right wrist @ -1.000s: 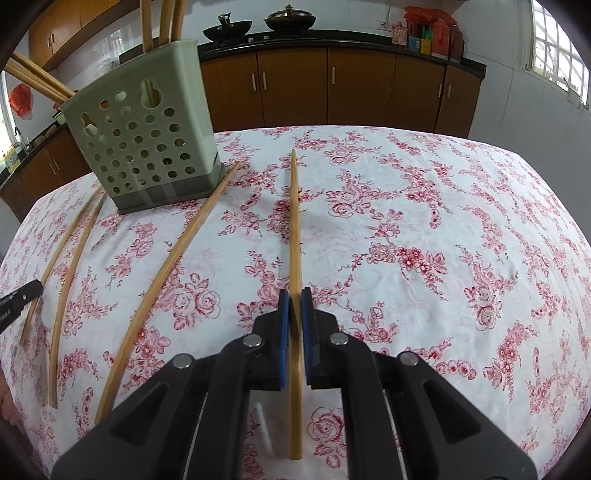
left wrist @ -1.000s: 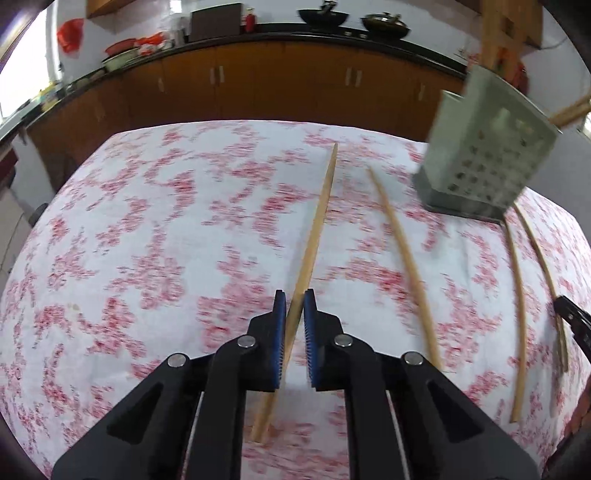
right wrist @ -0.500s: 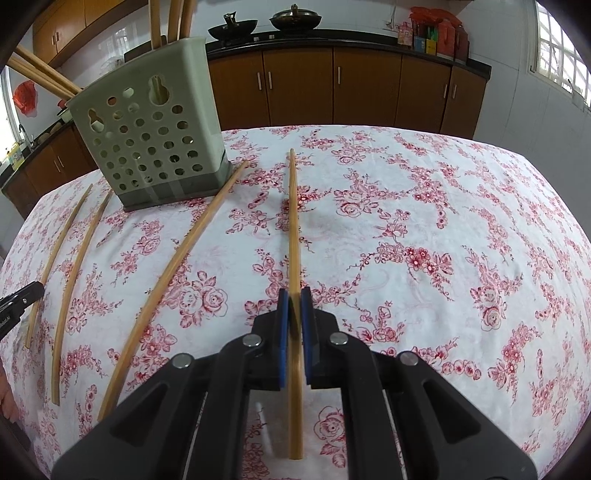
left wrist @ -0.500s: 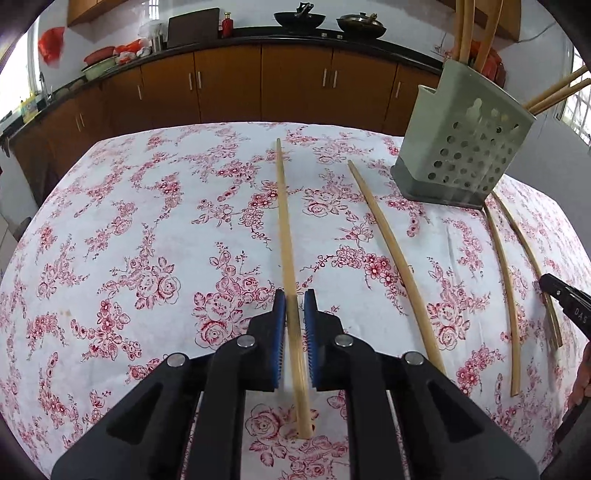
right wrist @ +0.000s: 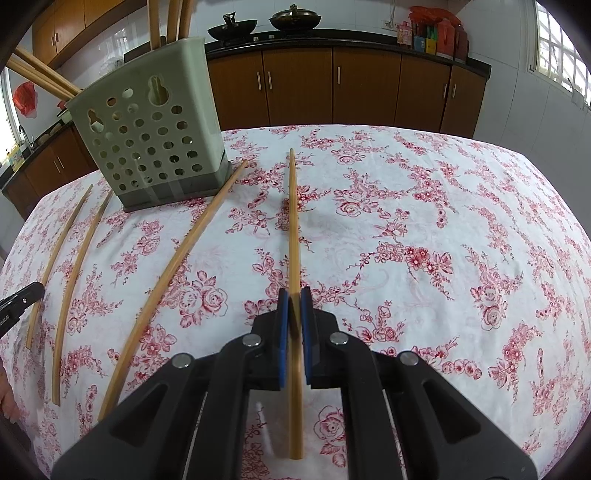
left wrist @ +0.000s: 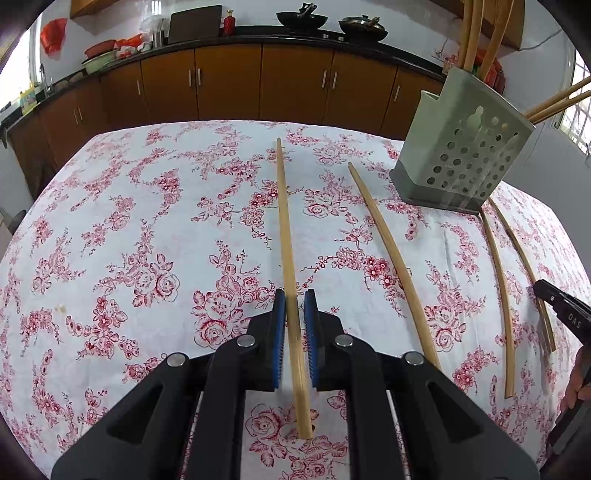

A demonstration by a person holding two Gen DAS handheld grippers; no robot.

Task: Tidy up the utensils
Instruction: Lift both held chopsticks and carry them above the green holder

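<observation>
My left gripper (left wrist: 294, 295) is shut on a long bamboo chopstick (left wrist: 285, 229) that points straight ahead over the flowered tablecloth (left wrist: 147, 229). My right gripper (right wrist: 294, 293) is shut on another chopstick (right wrist: 293, 221), whose far end casts a shadow on the cloth. A pale green perforated holder (left wrist: 461, 162) (right wrist: 147, 140) stands at the far side between the two views, with several chopsticks upright in it. Loose chopsticks (left wrist: 391, 266) (right wrist: 173, 269) lie on the cloth beside it. The other gripper's black tip shows at each view's outer edge.
Brown kitchen cabinets (left wrist: 229, 81) with a dark counter run behind the table, with woks (right wrist: 291, 18) on top. Further chopsticks (left wrist: 498, 295) (right wrist: 74, 280) lie past the holder. A hand (left wrist: 576, 384) shows at the right edge of the left wrist view.
The left wrist view was blurred and the held chopstick leaned right; now it is steady and the chopstick points straight ahead. The right gripper and its chopstick have barely shifted.
</observation>
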